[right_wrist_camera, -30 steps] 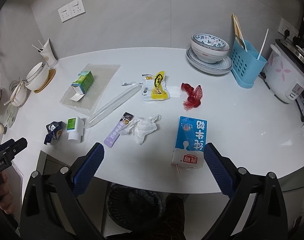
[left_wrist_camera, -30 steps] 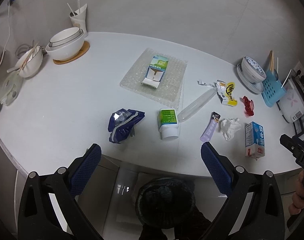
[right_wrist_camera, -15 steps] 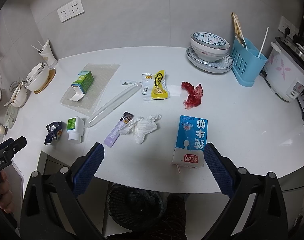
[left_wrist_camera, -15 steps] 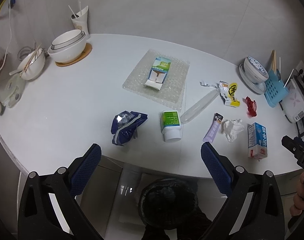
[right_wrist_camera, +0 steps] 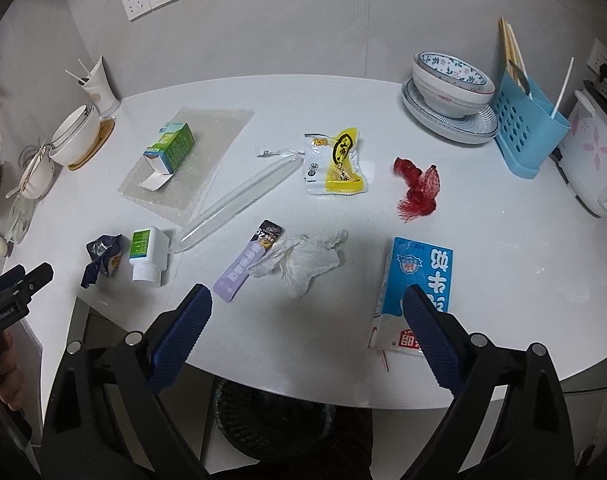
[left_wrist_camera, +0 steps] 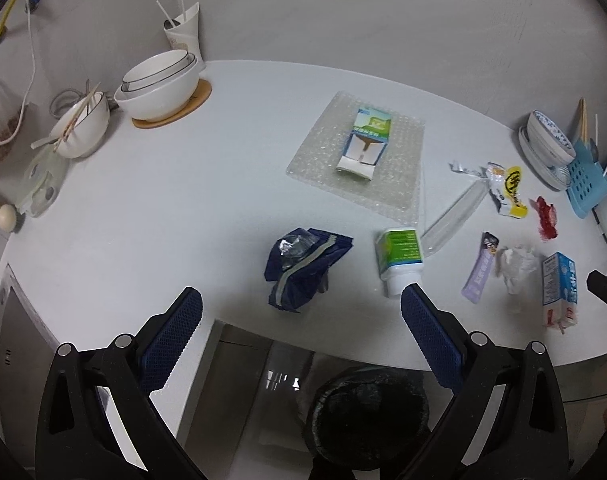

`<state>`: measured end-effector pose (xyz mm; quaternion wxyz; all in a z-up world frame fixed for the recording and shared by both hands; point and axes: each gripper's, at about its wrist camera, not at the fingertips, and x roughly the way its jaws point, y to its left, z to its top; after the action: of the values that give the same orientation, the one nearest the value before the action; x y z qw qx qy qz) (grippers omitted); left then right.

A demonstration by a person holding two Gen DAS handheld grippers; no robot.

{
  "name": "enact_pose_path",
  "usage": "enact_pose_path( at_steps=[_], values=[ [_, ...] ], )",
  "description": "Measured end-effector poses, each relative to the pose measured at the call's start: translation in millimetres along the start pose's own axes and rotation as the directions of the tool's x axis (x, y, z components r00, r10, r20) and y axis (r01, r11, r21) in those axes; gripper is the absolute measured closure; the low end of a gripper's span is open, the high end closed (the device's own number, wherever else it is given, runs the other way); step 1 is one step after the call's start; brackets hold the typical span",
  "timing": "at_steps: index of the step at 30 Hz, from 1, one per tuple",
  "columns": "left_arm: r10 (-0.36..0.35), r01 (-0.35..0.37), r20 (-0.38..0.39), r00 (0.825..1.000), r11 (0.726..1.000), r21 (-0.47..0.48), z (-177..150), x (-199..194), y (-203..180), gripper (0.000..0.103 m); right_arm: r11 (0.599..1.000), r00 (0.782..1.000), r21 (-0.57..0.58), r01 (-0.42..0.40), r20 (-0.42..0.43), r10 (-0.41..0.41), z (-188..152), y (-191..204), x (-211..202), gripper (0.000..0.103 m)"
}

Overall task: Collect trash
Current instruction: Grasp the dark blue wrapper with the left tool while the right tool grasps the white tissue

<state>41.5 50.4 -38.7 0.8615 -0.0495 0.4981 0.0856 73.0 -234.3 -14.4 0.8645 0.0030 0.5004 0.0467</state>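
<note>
Both grippers, left and right, hover released over the near bench edge; trash lies scattered: crumpled blue wrapper left, milk carton right, tissue between.

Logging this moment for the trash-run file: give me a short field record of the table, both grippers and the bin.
left gripper: open, empty, nearest the crumpled dark blue foil wrapper
right gripper: open, empty, nearest the crumpled white tissue
other trash: blue-and-white milk carton lying flat; purple sachet; red mesh net
bin: black-lined round wastebasket on the floor below the white table's near edge
collected: nothing gripped yet
</note>
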Motion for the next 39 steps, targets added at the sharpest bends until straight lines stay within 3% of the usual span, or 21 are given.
enact_pose_path(
  at_steps=[5,11,19,25,32,39],
  values=[
    [-0.015,0.014,-0.026,1.000,1.000,-0.010,4.8,34.8,16.0,0.008,1.000,0.999,-0.031,0.003,-0.055,-0.005,15.5,8.4,35.2,0.013],
    [-0.014,0.017,-0.072,0.997,0.999,0.048,11.2,81.2,16.4,0.009,0.999,0.990,-0.052,-0.010,-0.138,0.003,30.5,15.3,75.6,0.018],
    [-0.029,0.044,-0.125,0.992,0.992,0.115,12.7,114.3,4.3,0.015,0.999,0.972,-0.045,-0.028,-0.236,0.017,41.4,17.0,111.3,0.027],
    [-0.034,0.051,-0.157,0.987,0.993,0.105,15.4,128.1,2.2,0.025,0.999,0.956,-0.021,-0.035,-0.291,0.028,48.2,14.6,128.4,0.035],
    [-0.038,0.059,-0.185,0.982,0.993,0.107,18.4,133.7,-2.6,0.043,0.999,0.933,0.013,-0.037,-0.359,0.039,48.4,11.0,148.2,0.045],
    [-0.035,0.054,-0.199,0.979,0.995,0.089,18.8,133.8,-7.6,0.051,0.998,0.915,0.041,-0.042,-0.399,0.055,43.8,10.4,160.7,0.060]
  ],
)
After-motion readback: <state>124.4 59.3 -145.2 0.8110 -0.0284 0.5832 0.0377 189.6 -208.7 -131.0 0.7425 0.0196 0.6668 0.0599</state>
